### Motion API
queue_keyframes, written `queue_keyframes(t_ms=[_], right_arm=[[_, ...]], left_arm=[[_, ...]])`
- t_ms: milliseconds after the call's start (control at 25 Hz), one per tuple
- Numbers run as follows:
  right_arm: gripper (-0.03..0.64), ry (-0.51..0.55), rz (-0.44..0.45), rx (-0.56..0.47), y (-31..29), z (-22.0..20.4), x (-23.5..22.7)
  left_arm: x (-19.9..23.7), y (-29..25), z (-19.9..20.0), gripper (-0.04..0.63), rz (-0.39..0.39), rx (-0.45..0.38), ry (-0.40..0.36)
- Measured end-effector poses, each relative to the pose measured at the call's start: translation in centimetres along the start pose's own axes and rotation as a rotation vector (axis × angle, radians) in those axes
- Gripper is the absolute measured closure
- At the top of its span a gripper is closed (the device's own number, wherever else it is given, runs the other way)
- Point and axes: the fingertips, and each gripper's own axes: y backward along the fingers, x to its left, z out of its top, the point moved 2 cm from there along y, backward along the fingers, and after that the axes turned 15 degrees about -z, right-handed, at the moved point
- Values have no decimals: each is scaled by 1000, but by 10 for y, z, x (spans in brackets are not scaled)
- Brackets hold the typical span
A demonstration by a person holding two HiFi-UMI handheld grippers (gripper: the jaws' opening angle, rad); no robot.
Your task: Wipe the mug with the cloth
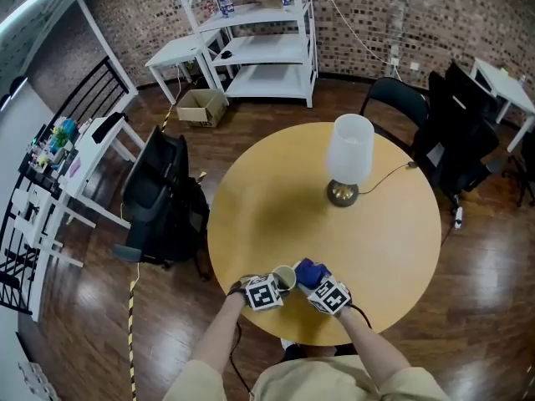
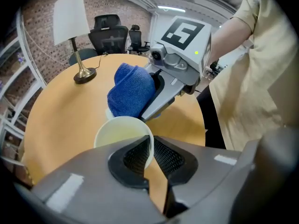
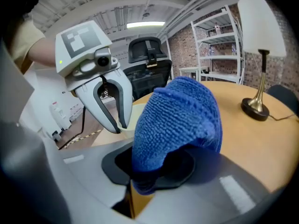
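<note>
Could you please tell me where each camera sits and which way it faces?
Head view: on the head, facing steeply down at the table; both forearms show.
Left gripper view: on the left claw, facing the mug it grips; torso shows.
Right gripper view: on the right claw, facing its cloth; sleeve shows.
All share the lamp.

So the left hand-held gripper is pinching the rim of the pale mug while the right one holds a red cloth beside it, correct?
Not quite: the fluffy cloth is blue, not red; the right gripper view shows it clamped in the right hand-held gripper. The left hand-held gripper does pinch the rim of the pale yellow mug.
</note>
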Motion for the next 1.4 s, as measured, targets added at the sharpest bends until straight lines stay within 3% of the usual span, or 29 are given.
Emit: queue_keyframes(t_ms=[160, 360, 640, 680, 760, 880, 1000, 1080, 1200, 1320, 1400], right_arm=[[558, -15, 38, 1, 3, -5, 9], [558, -89, 23, 9, 7, -15, 25], [558, -147, 21, 4, 7, -22, 28], [558, -162, 15, 0, 7, -21, 22], [558, -194, -13, -2, 9, -19, 5], [558, -190, -37, 17, 5, -16, -11], [558, -131, -4, 41, -5, -12, -5], [558, -127, 15, 47, -9, -11, 1], [558, -122, 39, 53, -10, -11, 16], [558, -115, 52, 53, -9, -15, 28], [558, -119, 77, 50, -6, -19, 34]], left_arm=[[3, 2, -1, 578, 12, -89, 99], [1, 1, 0, 577, 30, -164, 207], [5, 1, 2, 575, 97, -230, 304], [5, 0, 1, 564, 107, -229, 306], [0, -1, -2, 433, 107, -188, 262], [-13, 0, -9, 341, 135, -58, 110], [-9, -1, -22, 369, 209, 43, 16], [-3, -3, -21, 502, 238, 44, 11], [-3, -6, -12, 573, 188, -26, 92], [-2, -6, -10, 561, 148, -122, 211], [-2, -7, -12, 561, 136, -139, 251]])
